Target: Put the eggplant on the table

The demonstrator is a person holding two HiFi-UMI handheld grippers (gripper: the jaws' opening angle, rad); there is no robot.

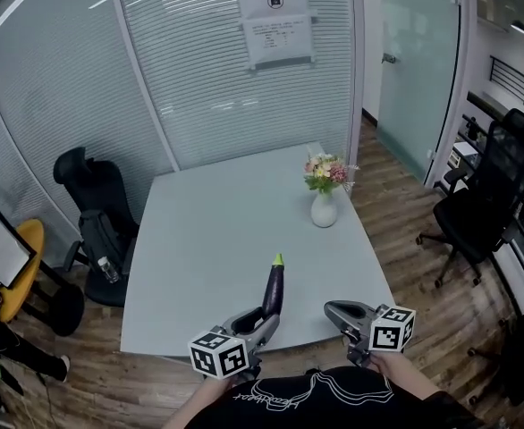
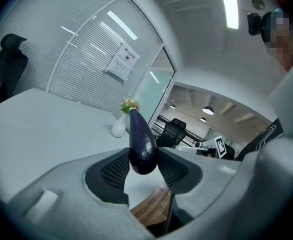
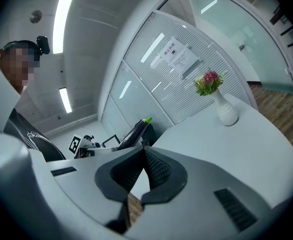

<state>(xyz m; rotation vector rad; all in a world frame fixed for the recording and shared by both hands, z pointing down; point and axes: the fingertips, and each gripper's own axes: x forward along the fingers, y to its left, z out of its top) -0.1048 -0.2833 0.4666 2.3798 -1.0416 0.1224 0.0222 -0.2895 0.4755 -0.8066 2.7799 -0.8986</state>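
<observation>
Eggplant [image 1: 273, 291] pinched in left gripper [image 1: 262, 318], lower centre of frame over table [image 1: 199, 239] edge; right gripper [image 1: 335, 310] jaws pressed together, empty.

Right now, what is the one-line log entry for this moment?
left gripper: shut on eggplant | right gripper: shut, empty | eggplant: stem end up, near table edge | status: not yet placed

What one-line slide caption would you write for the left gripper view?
Left tongs grip a dark purple eggplant; beyond it, a flower vase stands on the pale table.
</observation>
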